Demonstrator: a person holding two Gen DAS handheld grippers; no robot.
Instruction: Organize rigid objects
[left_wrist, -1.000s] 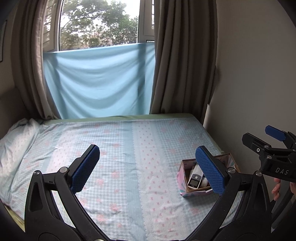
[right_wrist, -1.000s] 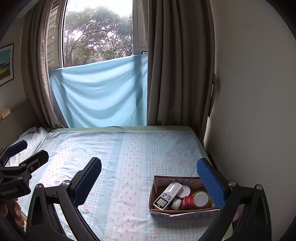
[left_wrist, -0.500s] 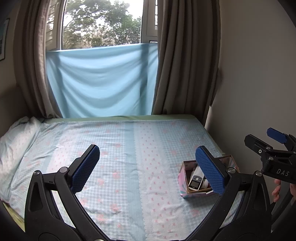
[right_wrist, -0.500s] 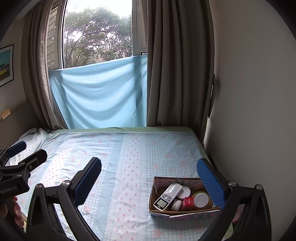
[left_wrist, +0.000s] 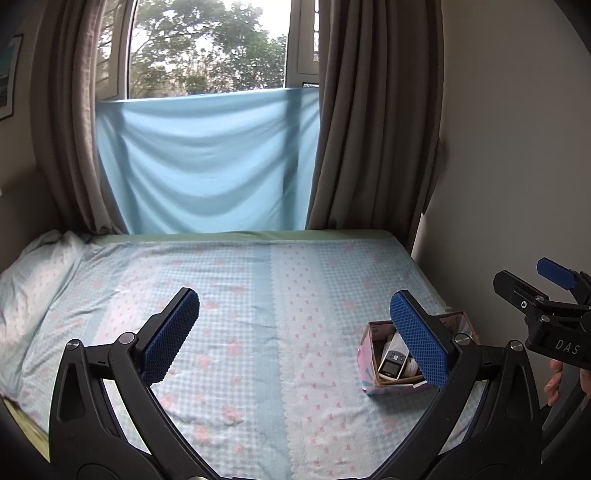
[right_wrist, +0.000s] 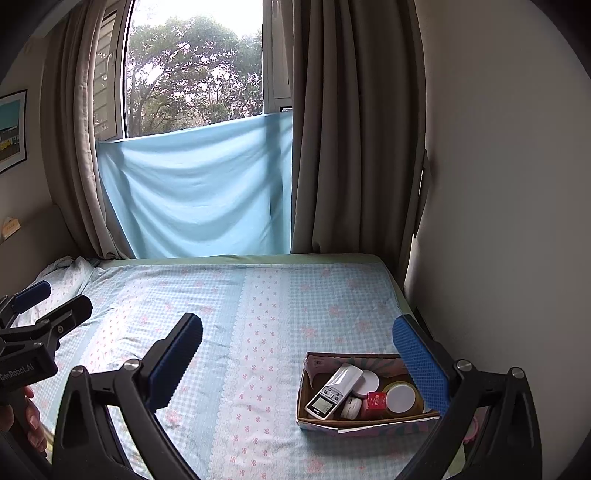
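Cardboard box (right_wrist: 369, 419) of jars and a white remote (right_wrist: 334, 391) sits on the bed (right_wrist: 229, 314), near its right edge. Both views have drifted back slightly over the last second; left gripper (left_wrist: 295, 332) and right gripper (right_wrist: 299, 350) hover empty, jaws spread wide. Sorting looks finished, or unstarted.

Open bedsheet (right_wrist: 229, 332) left of box (right_wrist: 365, 421), wall (right_wrist: 498, 258) close right.

Box (left_wrist: 369, 384) partly hidden behind left gripper's right finger (left_wrist: 419, 343), box's near right corner (right_wrist: 436, 415) covered, remote (right_wrist: 334, 391) markings unreadable
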